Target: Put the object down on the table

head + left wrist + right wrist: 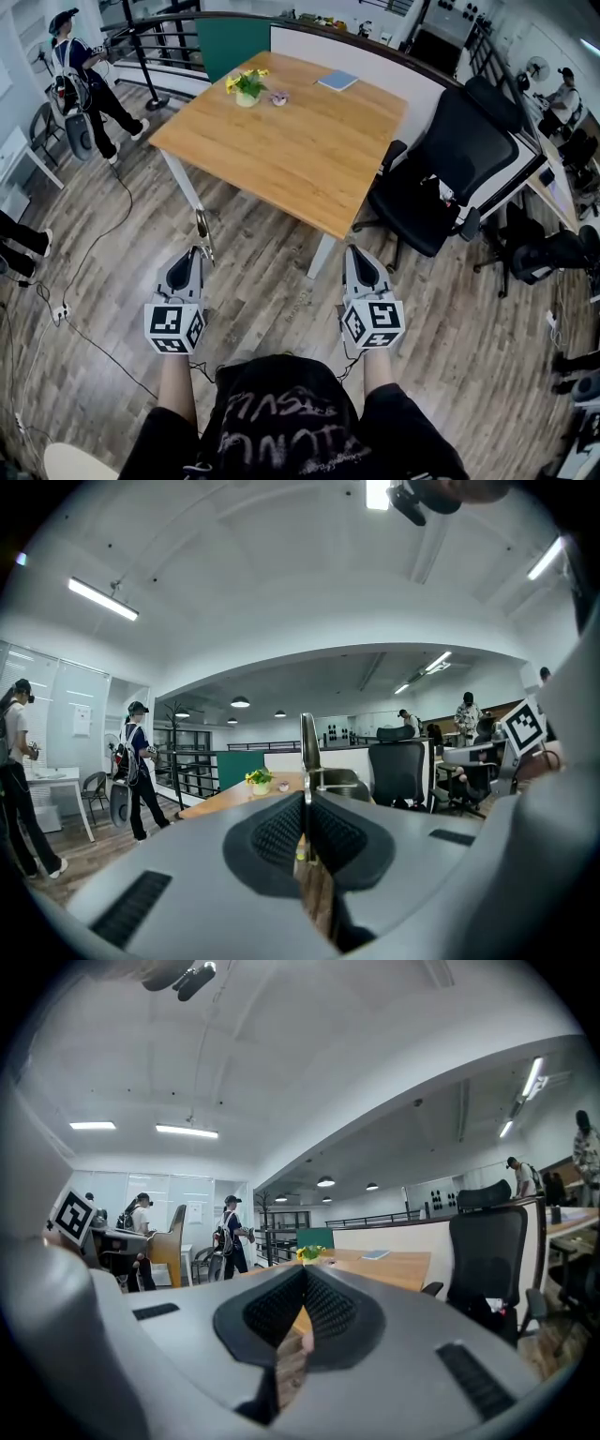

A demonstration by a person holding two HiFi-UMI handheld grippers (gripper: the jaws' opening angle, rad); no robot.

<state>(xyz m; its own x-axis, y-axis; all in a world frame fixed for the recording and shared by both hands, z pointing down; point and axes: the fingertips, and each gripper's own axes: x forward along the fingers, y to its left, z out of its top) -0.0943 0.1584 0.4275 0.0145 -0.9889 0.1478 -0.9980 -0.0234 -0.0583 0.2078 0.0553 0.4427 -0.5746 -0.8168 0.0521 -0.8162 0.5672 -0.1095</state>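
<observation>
Pressed together, the jaws of the left gripper (305, 801) are pinching the lower end of a slim metal utensil (308, 745), which is sticking out past the tips (whether it is a spoon or a knife I cannot tell). In the head view the utensil is poking ahead of those jaws, hanging over the wooden floor (281, 281) short of the table (309, 159) and touching nothing but the gripper.

The jaws of the right gripper (302, 1269) are also meeting at the tips, and nothing is sitting between them. The person is holding both grippers side by side, roughly level and well apart from each other. The table's near corner is lying ahead of the two sets of jaws and between them.

Farther beyond the jaws, toward the table's far side, a small pot of yellow flowers (247, 86) is standing with a small pale object (278, 97) just beside it. A blue book (337, 81) is lying to the right of these.

Ahead and to the right of the right gripper's jaws, a black office chair (450, 164) is standing close beside the table's edge. Far ahead and to the left of the left gripper's jaws, another person (82, 84) is standing on the floor, well apart from the table.
</observation>
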